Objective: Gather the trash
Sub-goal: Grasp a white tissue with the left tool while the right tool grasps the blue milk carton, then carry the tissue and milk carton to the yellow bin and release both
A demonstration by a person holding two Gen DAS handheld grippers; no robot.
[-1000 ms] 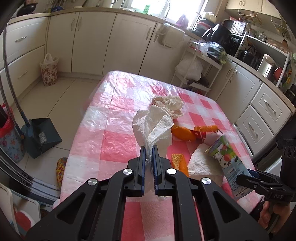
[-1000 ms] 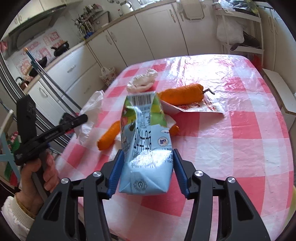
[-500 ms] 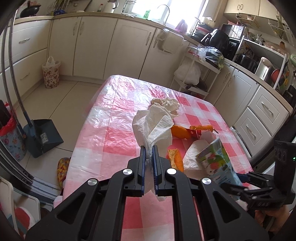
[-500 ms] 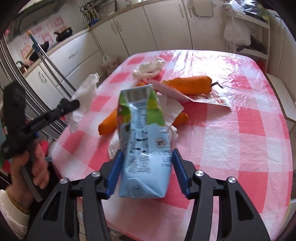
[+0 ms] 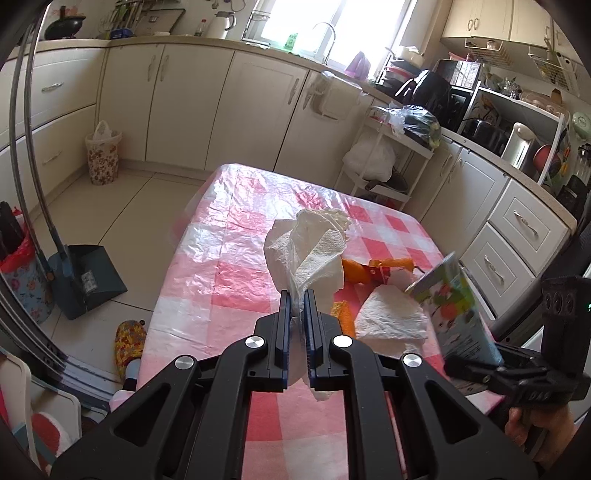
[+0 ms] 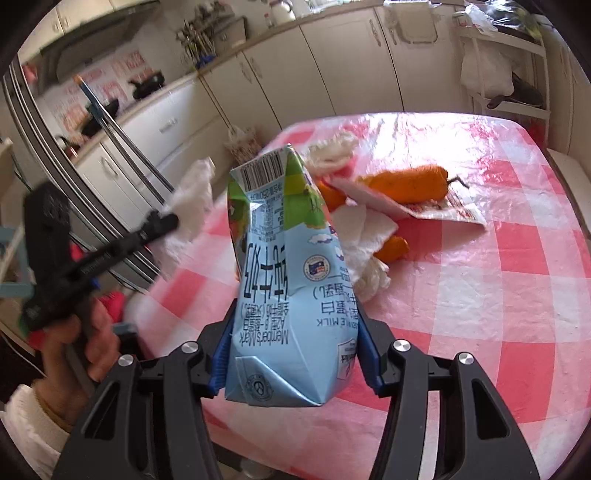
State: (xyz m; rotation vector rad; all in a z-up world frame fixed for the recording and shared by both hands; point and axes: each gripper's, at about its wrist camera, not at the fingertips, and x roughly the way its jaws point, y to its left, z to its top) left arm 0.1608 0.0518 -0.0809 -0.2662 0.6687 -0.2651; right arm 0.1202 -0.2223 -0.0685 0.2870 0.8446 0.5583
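Milk carton lifted higher in right claw, tilting left.

A bright kitchen with cream cabinets around a checked desk

Daylight pours through the window above the sink tap, washing over cream cabinet doors and a beige worktop that runs round the walls. The desk wears a pink-and-white checked cloth under glossy clear plastic. On the pale tiled floor stand a floral bin and a dark dustpan. A white trolley shelf sits beside drawers; a wok rests on the far worktop.
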